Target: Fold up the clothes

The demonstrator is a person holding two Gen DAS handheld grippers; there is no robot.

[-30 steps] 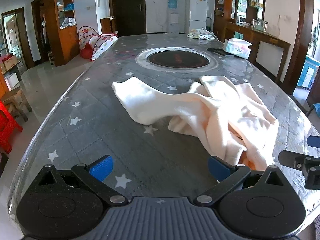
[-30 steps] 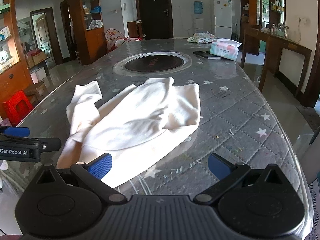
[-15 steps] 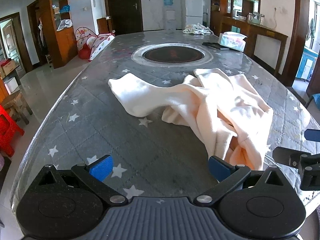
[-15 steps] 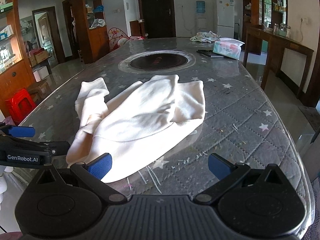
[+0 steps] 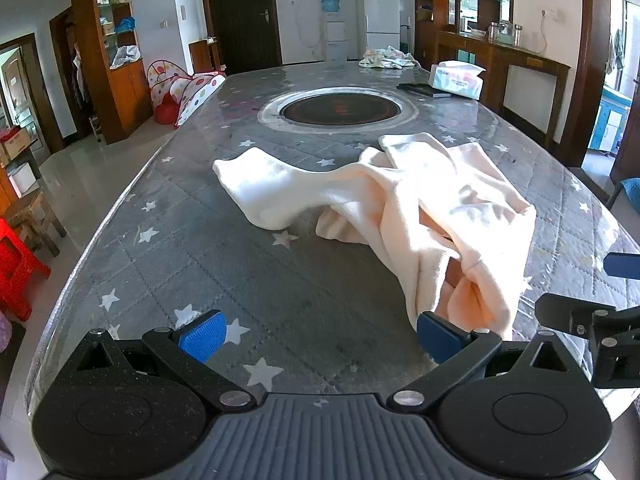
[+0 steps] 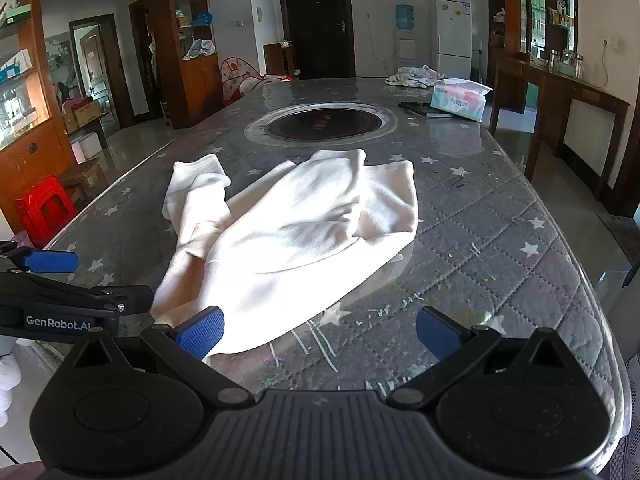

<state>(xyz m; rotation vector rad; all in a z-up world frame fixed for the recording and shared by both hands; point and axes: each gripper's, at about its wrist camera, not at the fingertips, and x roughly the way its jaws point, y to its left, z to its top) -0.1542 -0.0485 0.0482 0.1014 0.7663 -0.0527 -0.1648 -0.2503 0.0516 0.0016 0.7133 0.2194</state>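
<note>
A cream-white garment [image 5: 420,208] lies crumpled on the grey star-patterned table [image 5: 200,264], one sleeve stretched out to the left. In the right wrist view the same garment [image 6: 296,232] spreads across the table's middle. My left gripper [image 5: 320,336] is open near the table's front edge, its right blue pad close to the garment's near hem, nothing between the fingers. My right gripper [image 6: 318,330] is open too, its left pad at the garment's near edge. Each gripper shows at the side of the other's view: the right gripper [image 5: 592,320] and the left gripper [image 6: 60,300].
A round inset hotplate [image 5: 340,110] sits mid-table. Farther back are a tissue pack [image 5: 456,80], a dark flat object [image 5: 420,89] and a bundle of cloth [image 5: 384,58]. A red stool [image 6: 44,208] stands on the floor left; a wooden sideboard [image 6: 560,88] right.
Both grippers have drawn back and risen slightly, so the garment sits a little farther away in both views. The garment has not moved, and both grippers stay open.
</note>
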